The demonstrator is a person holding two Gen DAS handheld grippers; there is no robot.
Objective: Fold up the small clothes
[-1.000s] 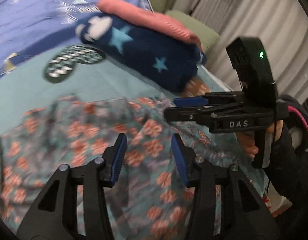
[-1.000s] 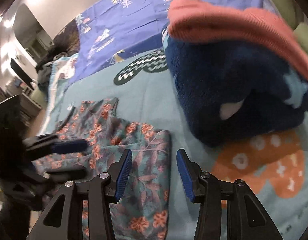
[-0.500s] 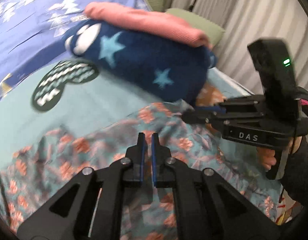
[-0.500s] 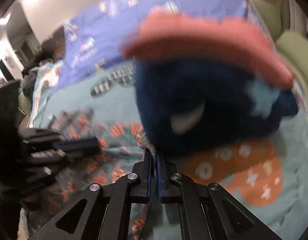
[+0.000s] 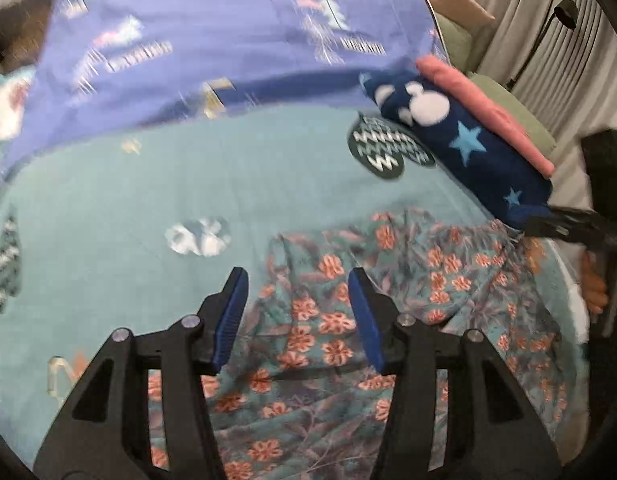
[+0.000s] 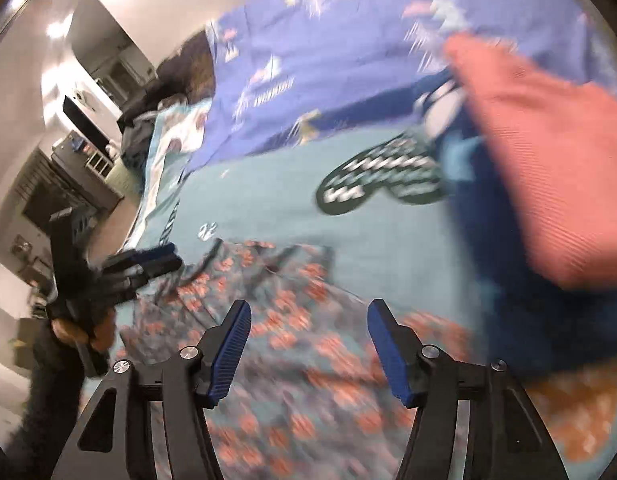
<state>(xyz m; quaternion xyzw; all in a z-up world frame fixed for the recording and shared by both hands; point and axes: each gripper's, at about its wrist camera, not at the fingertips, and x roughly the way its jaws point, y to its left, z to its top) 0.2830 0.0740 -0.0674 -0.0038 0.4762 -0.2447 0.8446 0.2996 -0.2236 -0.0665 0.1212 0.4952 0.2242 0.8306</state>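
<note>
Both grippers' jaws just opened, nothing pinched: left gripper (image 5: 296, 316) and right gripper (image 6: 308, 348) hover over the teal floral-print garment (image 5: 388, 320) lying rumpled near the teal bedspread's (image 5: 148, 200) edge. Only the right view shows the room's dark shelving (image 6: 56, 196).

A teal bedsheet (image 5: 108, 208) printed with white and dark shapes covers the bed. A purple blanket (image 5: 228, 40) with tree prints lies across its far part. Grey curtains (image 5: 520, 20) hang beyond the bed's right edge. In the right wrist view, dark furniture (image 6: 80, 120) stands against a white wall.
</note>
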